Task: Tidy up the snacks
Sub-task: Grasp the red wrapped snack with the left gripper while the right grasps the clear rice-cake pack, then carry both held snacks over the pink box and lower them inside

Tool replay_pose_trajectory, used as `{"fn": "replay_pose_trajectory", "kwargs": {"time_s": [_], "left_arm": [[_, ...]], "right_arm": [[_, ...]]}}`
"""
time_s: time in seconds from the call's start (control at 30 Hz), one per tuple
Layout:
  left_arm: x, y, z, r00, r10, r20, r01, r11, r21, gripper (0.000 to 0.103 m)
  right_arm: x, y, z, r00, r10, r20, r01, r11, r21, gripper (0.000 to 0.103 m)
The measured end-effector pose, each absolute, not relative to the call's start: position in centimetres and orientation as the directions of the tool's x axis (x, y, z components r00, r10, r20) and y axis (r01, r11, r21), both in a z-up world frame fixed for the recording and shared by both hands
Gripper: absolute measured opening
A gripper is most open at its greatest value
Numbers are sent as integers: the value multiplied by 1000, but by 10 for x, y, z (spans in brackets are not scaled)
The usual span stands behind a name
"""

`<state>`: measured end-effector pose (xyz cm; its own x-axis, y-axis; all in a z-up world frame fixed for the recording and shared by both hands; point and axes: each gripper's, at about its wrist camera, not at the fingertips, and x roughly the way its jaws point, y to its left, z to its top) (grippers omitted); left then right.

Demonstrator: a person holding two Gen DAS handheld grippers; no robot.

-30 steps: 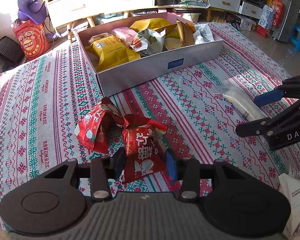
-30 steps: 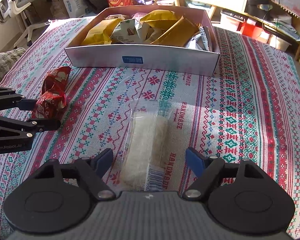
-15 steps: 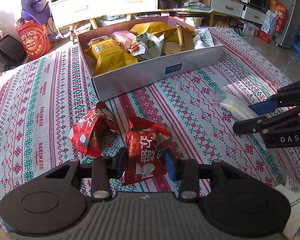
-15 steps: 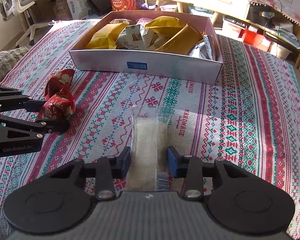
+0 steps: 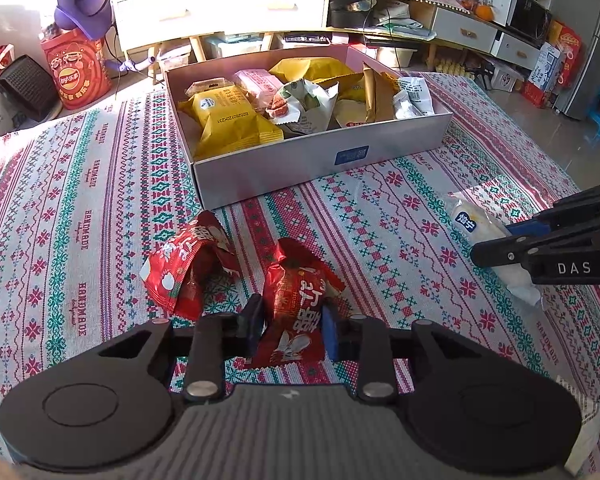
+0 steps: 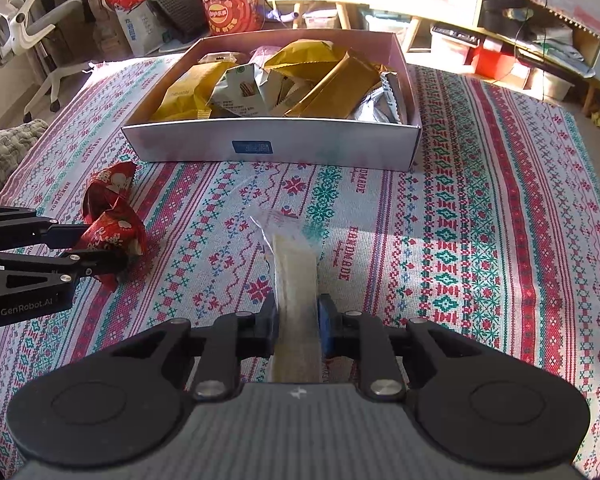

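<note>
**Both hand-held grippers pinching one snack each in front of the box**

The left hand-held gripper (image 5: 290,322) is pinching one red snack packet (image 5: 298,300), its jaws having just been closing onto the wrapper, which is standing crumpled between the pads on the patterned cloth (image 5: 80,208). The right hand-held gripper (image 6: 298,322) is pinching one clear-wrapped pale bar (image 6: 294,276), its jaws likewise having just been closing, and the bar is standing on edge between the pads.

A second red snack packet (image 5: 184,264) is lying on the cloth just beside the left gripper, apart from the held one. That is making two red packets and one pale bar outside the box.

Beyond them, one open cardboard box (image 5: 320,164) is sitting on the cloth, holding several yellow packets (image 5: 224,120), a pink one and some white and silver ones; the full count is not readable.
</note>
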<state>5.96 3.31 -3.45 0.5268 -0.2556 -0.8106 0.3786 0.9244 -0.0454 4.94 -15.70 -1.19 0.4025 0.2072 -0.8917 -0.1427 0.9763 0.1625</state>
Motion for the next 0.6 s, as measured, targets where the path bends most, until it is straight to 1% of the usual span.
{"fn": "replay_pose_trajectory", "kwargs": {"time_s": [0.27, 0.6], "left_arm": [[60, 31, -28, 539, -269, -798, 380, 923, -54, 34], [69, 29, -12, 571, -281, -771, 345, 935, -85, 34]], "right_arm": [[52, -160, -7, 414, 214, -885, -132, 976, 174, 18], [60, -161, 3, 431, 233, -872, -110, 972, 206, 18]]}}
